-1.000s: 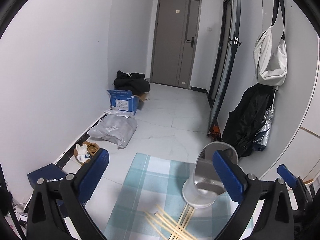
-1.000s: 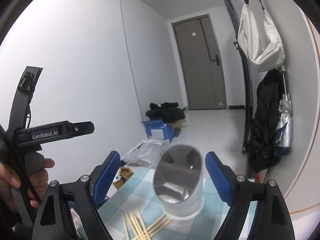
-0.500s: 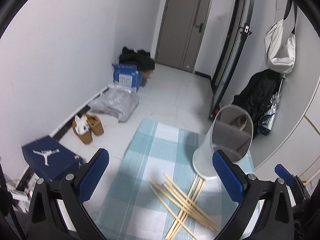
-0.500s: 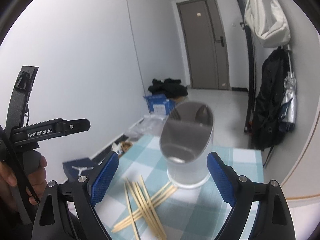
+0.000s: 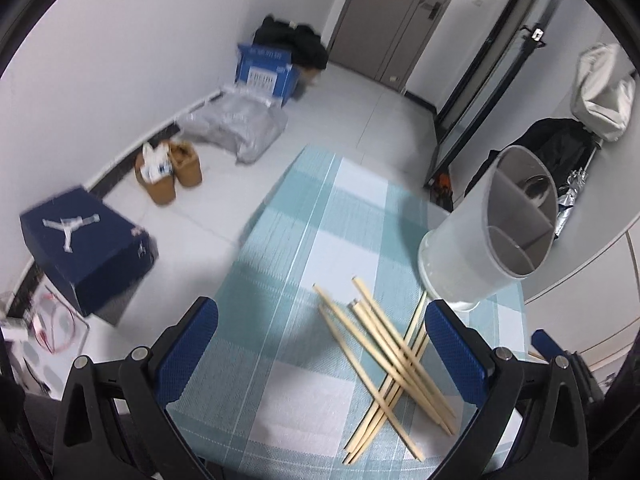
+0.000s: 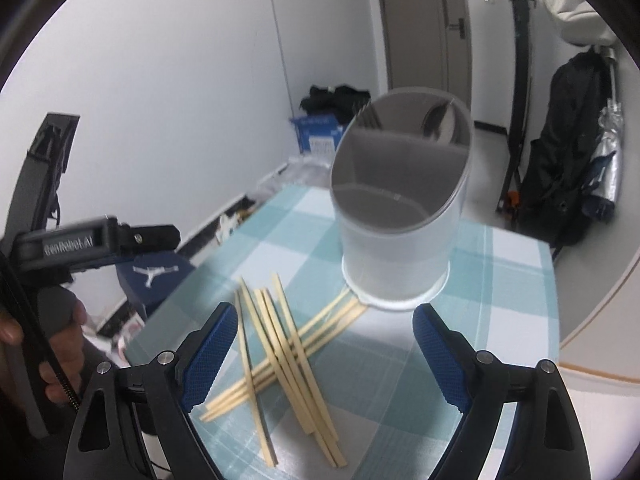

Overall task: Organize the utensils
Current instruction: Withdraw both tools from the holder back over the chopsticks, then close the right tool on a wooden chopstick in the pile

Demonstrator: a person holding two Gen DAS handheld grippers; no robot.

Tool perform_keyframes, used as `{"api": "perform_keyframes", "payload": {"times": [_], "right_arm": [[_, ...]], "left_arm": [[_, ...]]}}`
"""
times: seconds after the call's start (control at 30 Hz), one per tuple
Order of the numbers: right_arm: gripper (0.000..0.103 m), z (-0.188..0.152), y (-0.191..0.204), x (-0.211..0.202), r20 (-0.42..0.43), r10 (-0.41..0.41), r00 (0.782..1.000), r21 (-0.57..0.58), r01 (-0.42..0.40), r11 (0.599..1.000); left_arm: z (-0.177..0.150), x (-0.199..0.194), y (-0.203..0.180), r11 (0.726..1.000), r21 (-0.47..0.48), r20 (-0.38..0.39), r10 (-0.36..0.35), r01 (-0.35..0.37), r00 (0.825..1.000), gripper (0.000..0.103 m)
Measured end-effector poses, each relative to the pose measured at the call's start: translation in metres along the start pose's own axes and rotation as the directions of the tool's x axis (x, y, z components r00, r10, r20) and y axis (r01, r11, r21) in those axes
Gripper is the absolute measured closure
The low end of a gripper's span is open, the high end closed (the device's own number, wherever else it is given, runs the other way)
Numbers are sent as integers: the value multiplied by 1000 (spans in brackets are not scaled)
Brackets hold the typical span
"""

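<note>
Chopsticks lie in a crossed pile on the checked cloth, just beside the white holder. None is in its near slot yet. Left gripper and right gripper gape wide, holding nothing.

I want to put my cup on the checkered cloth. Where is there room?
The bare patch is the cloth's left half, between its left edge and the chopsticks. It is crowded on the right, where the chopsticks lie crossed, some reaching the foot of the white holder.
</note>
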State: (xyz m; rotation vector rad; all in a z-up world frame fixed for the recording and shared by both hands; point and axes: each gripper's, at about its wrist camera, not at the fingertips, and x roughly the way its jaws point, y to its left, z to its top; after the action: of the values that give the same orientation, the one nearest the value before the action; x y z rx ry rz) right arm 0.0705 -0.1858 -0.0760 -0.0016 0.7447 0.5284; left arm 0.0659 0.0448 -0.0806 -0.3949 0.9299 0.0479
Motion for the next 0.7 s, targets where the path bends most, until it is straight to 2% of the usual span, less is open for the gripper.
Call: {"api": "perform_keyframes", "payload": {"times": [0.03,0.1,0.2,0.37,0.53,0.7], "right_arm": [[15,-1,2,6,-17,0,1000,-7,0,1000],[27,-1,5,16,-50,15,999,-21,-16,1000],[39,1,11,36,-109,24,994,-40,-29,999],[64,6,23,70,-204,25,979,-87,-44,995],[75,13,35,100,-260,10,966,-117,-41,992],[76,23,58,119,-283,-11,959,-161,-36,986]], "left_arm": [[0,3,1,1000,-3,-12,-3,3,1000,1],[-2,10,5,1000,-8,-44,23,-24,999,1],[0,15,16,998,-56,-65,21,-24,998,1],[9,15,25,995,-99,-56,19,-25,998,2],[16,9,33,991,-126,-25,32,-35,999,1],[25,3,51,980,-199,3,26,-25,1000,2]]}}
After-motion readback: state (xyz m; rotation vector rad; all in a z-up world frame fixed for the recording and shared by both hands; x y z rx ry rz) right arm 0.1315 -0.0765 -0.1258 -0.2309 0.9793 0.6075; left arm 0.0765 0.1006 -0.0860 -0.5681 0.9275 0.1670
